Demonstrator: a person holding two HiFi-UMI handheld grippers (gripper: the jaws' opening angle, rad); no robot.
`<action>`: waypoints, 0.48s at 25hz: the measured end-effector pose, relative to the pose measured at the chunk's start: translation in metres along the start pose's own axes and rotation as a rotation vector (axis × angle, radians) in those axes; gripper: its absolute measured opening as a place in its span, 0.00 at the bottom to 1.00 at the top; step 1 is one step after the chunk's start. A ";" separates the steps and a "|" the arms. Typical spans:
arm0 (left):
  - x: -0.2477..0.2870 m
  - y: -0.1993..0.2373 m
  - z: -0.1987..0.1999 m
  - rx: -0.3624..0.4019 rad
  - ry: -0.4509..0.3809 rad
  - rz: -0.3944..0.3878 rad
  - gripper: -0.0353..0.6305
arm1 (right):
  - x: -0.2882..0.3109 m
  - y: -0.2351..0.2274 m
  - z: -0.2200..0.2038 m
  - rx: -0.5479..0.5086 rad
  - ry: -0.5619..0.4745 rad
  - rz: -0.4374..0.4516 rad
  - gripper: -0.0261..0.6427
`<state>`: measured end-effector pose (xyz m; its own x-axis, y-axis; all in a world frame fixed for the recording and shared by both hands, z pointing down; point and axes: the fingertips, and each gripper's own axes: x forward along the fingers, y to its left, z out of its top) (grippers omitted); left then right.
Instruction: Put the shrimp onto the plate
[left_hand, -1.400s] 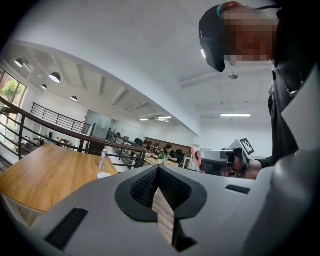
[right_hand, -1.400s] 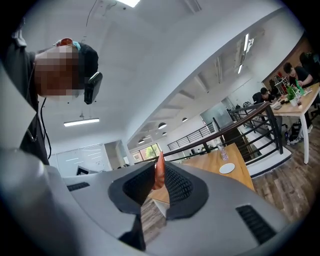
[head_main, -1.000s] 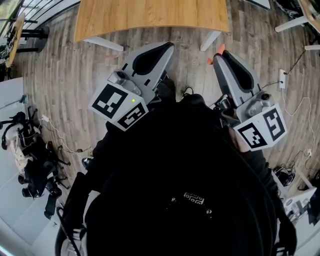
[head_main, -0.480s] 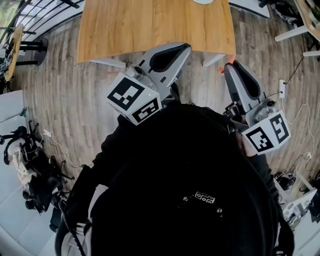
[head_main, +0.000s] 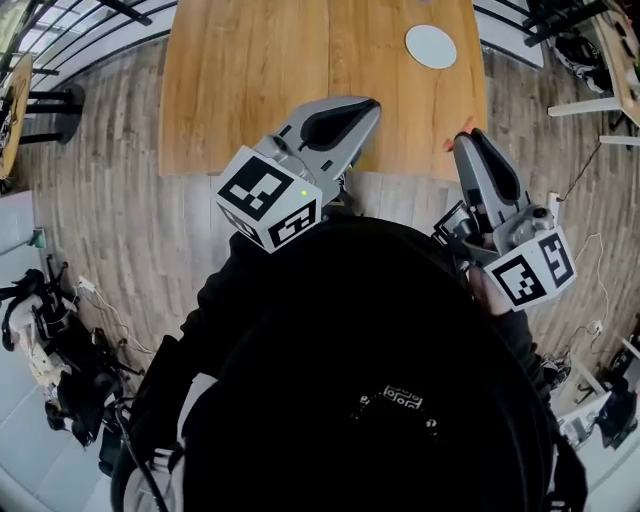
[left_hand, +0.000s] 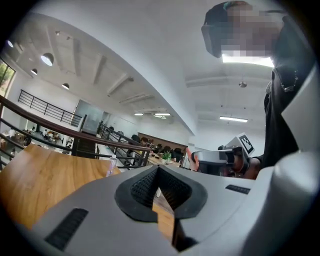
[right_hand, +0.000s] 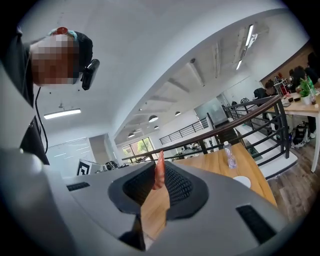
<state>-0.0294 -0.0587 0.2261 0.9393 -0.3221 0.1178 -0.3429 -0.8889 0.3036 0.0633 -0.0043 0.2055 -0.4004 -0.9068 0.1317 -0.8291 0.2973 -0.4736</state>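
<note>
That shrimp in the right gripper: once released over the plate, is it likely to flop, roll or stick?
The shrimp stands straight between the pads of the right gripper, unsagging, so it is probably fairly stiff and light. Slender and tapered, it would likely tip flat on the plate rather than roll far.

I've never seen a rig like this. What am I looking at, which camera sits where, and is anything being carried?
There is no robot here: a person in black holds handheld tongs in each hand. The top-down picture comes from a camera on their head. The other two cameras ride on the tongs and look along the jaws. Ahead is a wooden table with a white plate and a water bottle on it. The right tongs pinch an orange shrimp. The left tongs are closed and empty.
</note>
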 end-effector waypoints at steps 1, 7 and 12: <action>0.001 0.011 0.002 0.002 0.007 -0.004 0.06 | 0.012 -0.001 0.002 -0.003 0.004 -0.006 0.14; 0.017 0.070 0.012 -0.004 0.027 -0.048 0.06 | 0.075 -0.019 0.030 0.040 -0.016 -0.023 0.14; 0.049 0.089 0.017 -0.033 0.052 -0.116 0.06 | 0.077 -0.058 0.077 0.053 -0.070 -0.074 0.14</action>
<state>-0.0142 -0.1590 0.2433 0.9714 -0.1993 0.1289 -0.2326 -0.9077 0.3493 0.1101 -0.1145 0.1760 -0.3086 -0.9451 0.1075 -0.8329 0.2140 -0.5104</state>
